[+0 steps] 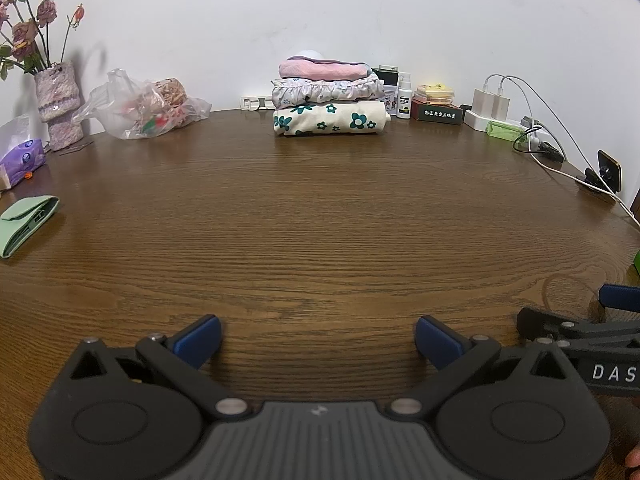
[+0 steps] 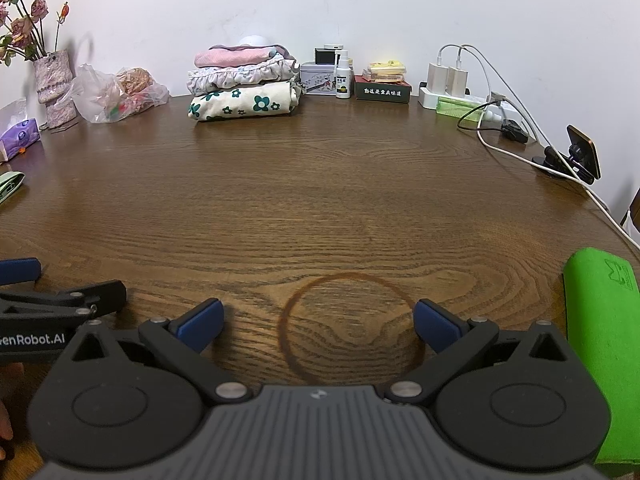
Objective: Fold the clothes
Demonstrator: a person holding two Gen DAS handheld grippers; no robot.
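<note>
A stack of three folded clothes sits at the far edge of the brown wooden table: a cream piece with teal flowers at the bottom, a frilled floral piece in the middle, a pink one on top. My left gripper hovers low over the near table edge, open, nothing between its blue pads. My right gripper is beside it, also open and empty, above a dark ring stain. Each gripper shows at the other view's side edge.
A vase of dried roses, a plastic bag and a purple tissue pack stand at the left. Boxes, a spray bottle, chargers and cables line the back right. A light green pouch lies left, a bright green case right.
</note>
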